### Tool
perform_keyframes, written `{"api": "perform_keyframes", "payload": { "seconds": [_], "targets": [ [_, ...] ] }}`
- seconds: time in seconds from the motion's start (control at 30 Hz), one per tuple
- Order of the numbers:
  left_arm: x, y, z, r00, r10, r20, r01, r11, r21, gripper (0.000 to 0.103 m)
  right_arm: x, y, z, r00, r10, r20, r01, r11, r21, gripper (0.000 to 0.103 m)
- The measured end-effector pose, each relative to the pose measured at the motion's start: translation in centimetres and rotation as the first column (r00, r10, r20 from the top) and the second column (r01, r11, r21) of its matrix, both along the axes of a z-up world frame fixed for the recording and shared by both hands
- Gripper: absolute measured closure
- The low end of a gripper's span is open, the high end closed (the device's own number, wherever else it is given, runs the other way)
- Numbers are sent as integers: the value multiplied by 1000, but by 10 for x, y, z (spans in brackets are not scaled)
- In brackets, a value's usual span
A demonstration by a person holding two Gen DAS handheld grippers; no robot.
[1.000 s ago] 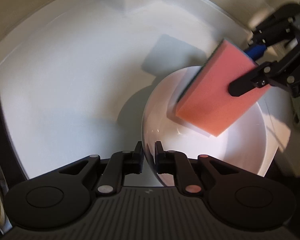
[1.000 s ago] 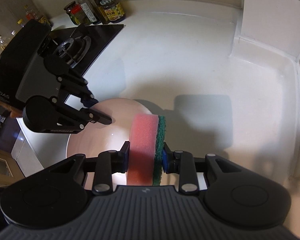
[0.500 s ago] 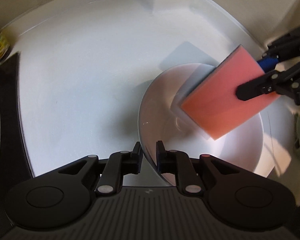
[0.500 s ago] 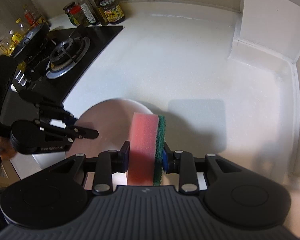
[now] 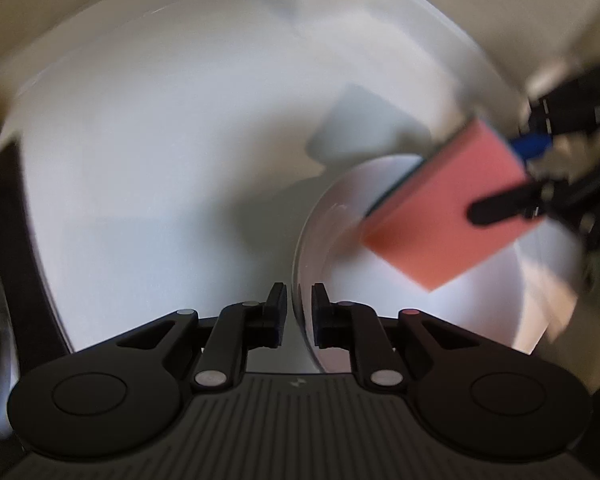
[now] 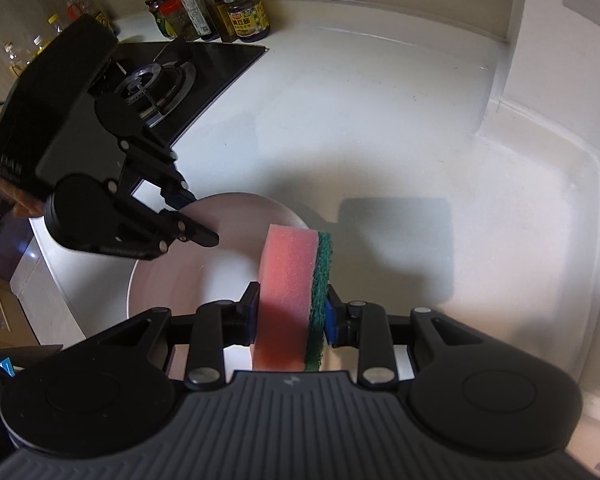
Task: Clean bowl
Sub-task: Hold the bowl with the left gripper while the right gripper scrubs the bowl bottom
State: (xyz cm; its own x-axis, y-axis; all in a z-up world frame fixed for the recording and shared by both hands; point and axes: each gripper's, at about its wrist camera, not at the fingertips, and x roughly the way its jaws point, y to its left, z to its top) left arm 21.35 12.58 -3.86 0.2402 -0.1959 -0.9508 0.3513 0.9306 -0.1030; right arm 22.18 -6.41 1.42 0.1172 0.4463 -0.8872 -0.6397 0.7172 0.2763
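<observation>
Left wrist view, blurred. Left gripper: jaws nearly closed, pinching the near rim of the bowl, one finger outside the wall and one inside. Bowl is white and sits on the white surface, at 3 o'clock in the view. Sponge, pink face toward the camera, hangs over the bowl's far side at 2 o'clock; whether it touches the inside, I cannot tell. A black finger of the right gripper lies across the pink face; a blue pad shows behind it. Sponge casts a shadow on the surface at 12 o'clock of the bowl.

Right wrist view, sharp. Right gripper: jaws closed on the sponge, held on edge, pink foam on the left, green scouring layer on the right. Bowl lies under and left of the sponge. Left gripper reaches in from 9 o'clock, fingertips at the bowl's rim. Stove at 11 o'clock; jars behind it at 12 o'clock. A hand shows at the left edge.
</observation>
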Motion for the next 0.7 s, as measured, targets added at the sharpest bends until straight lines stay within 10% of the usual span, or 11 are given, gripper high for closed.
{"api": "perform_keyframes", "payload": {
  "seconds": [0.3,0.57,0.7],
  "targets": [
    [-17,13,-5,956,293,-22,-293,951,-95,87,-14,-1,2,998,-31,49,31,1000,-1,77],
    [-20,-8,-9,999,34,3,-34,999,-15,87,-24,-5,4,999,-7,34,7,1000,-11,77],
    [0,-25,-11,982,-190,-15,190,979,78,87,-15,-7,7,999,16,34,-15,999,-37,77]
  ]
}}
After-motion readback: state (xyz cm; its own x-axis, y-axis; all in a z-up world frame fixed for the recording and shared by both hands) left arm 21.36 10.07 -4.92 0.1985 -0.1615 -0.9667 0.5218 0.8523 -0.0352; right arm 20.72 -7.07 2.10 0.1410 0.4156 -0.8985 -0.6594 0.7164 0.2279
